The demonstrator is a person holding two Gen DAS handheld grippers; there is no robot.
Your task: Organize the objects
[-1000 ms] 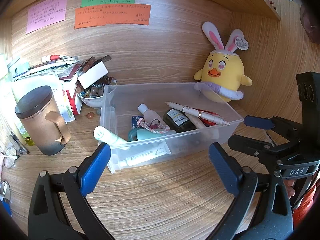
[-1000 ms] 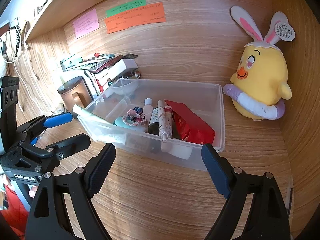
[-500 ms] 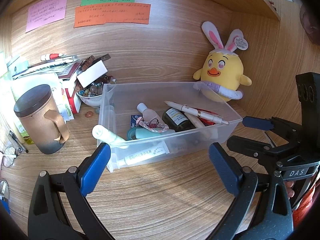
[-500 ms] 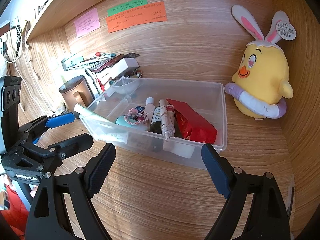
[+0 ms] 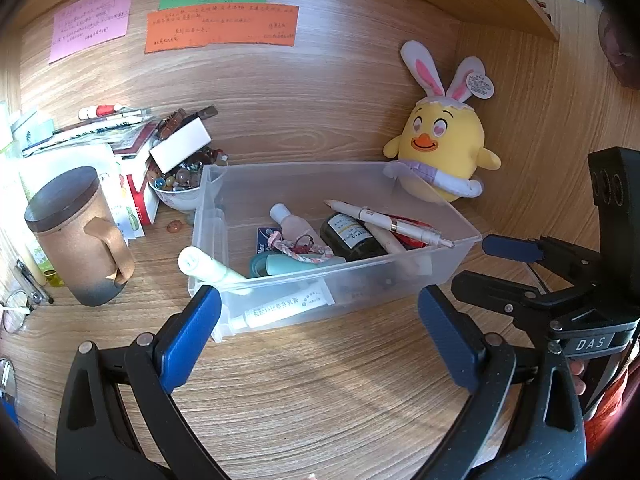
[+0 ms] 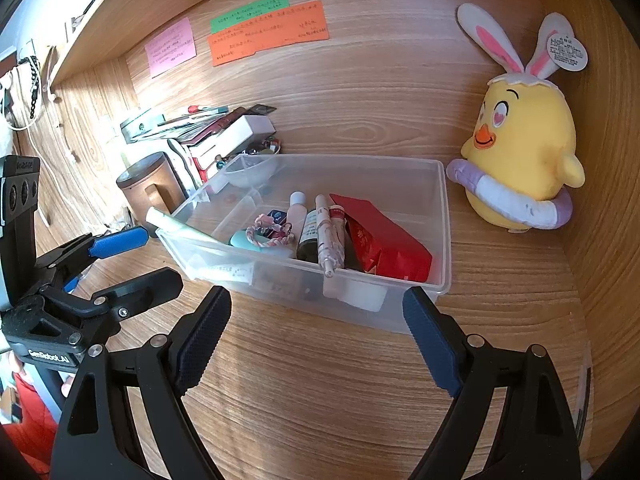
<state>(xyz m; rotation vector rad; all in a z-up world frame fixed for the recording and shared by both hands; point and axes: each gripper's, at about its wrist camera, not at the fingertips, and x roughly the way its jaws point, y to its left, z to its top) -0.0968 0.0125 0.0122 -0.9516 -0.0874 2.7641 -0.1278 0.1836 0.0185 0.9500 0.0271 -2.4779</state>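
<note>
**Bin Filled, Grippers Empty Over the Desk**

Clear plastic makes up the bin (image 5: 456, 224) that sits mid-desk, just in front of the yellow chick plush (image 5: 442, 152). It already holds a good share of the small things: a pink bottle (image 5: 294, 222), a dark bottle (image 5: 350, 236), a white pen (image 5: 390, 224) lying across the others with its tip at the rim, a braided cord (image 5: 300, 250), a teal item (image 5: 280, 266), a red packet (image 6: 386, 242), and a white tube (image 5: 280, 310) against the front wall. A pale green tube (image 5: 208, 266) leans over the bin's left corner, half in and half out.

The left gripper (image 5: 318, 340) and the right gripper (image 6: 316, 336) both hover above bare wood short of the bin, fingers spread wide, nothing between them.

The sorting looks well advanced, perhaps near done. Outside the bin stand the brown mug (image 5: 80, 236), a bowl of beads (image 5: 178, 188), a loose bead (image 5: 175, 225) on the desk, and a pile of books and boxes (image 5: 132, 148). Whether these belong to the tidying cannot be told. The leaning tube seems the likeliest thing left to settle.
</note>
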